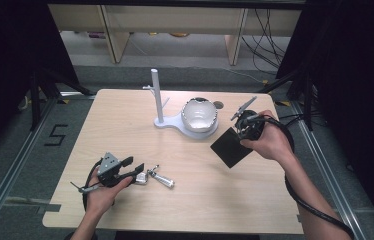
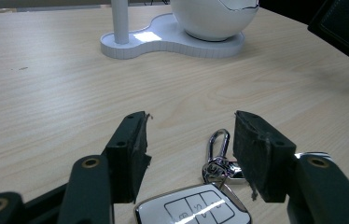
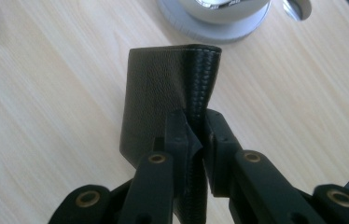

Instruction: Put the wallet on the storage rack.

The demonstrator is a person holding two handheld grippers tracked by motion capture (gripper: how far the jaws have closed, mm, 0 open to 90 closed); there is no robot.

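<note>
Tabletop [image 1: 125,120]: we list a car key fob [image 2: 193,210] lying between our left gripper's [image 2: 189,149] wide-spread jaws; our right gripper [image 3: 199,133] clamps a black leather wallet [image 3: 163,88] near the white bowl stand [image 1: 185,122].

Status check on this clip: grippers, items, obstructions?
Left gripper open over white car key fob. Right gripper shut on black leather wallet. Nothing in the way.
</note>
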